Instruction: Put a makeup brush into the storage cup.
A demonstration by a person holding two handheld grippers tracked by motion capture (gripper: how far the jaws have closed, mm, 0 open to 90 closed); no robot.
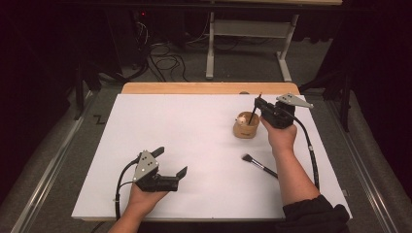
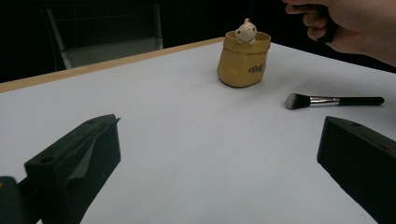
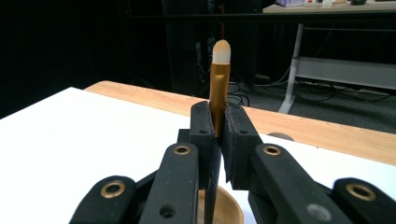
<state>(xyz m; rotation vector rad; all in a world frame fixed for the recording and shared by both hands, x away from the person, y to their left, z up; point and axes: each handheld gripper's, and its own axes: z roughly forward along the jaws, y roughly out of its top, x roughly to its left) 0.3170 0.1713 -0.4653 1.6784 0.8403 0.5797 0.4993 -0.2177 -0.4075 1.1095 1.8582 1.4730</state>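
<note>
Your right tool (image 3: 218, 140) has its two matte black jaws pressed together on a slim gold-handled brush with a pale rounded tip (image 3: 219, 84), held upright directly over the mouth of the tan, sack-shaped ceramic pot (image 1: 245, 127), whose rim carries a small cream figure. That pot stands on the smooth white counter (image 1: 194, 145), toward its far right. Just nearer you, by your right forearm, a black-handled makeup brush with a silver ferrule and dark fluffy bristles (image 1: 259, 165) lies flat. Your left tool (image 1: 170, 167) rests low at the near left, jaws wide apart around nothing.
</note>
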